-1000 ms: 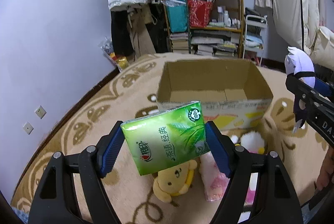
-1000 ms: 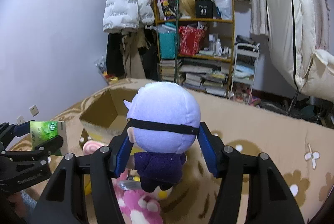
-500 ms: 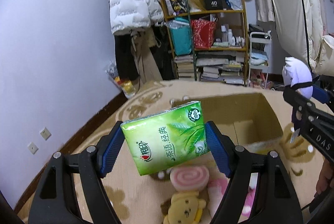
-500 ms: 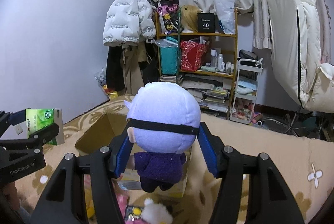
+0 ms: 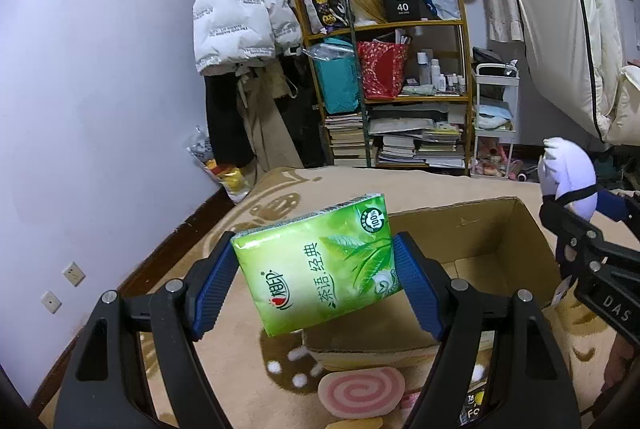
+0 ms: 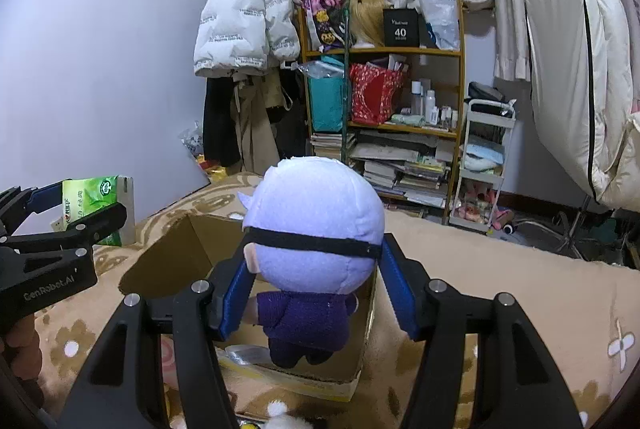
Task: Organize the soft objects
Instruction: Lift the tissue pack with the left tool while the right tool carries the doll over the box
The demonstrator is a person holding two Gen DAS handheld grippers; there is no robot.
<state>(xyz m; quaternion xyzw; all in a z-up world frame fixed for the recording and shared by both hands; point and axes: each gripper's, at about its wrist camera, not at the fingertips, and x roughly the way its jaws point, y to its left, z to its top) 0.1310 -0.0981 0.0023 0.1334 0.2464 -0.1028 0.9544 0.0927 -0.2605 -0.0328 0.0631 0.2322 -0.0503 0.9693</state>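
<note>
Green plastic-wrapped tissue pack (image 5: 320, 261) clamped in left gripper (image 5: 314, 279) above open brown cardboard box (image 5: 472, 249); right gripper (image 6: 316, 287) grips lavender-headed plush doll (image 6: 314, 241) over the box too — carry step, next probably lower and release inside.

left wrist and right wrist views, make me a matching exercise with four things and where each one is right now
Things:
1. green plastic tissue pack
2. purple-haired plush doll with black headband
3. pink swirl roll-shaped plush
4. open brown cardboard box

Places:
A. on the carpet in front of the box
B. held in the left gripper
C. on the carpet below both grippers
D. held in the right gripper

Pairs: 1-B, 2-D, 3-A, 4-C
</note>
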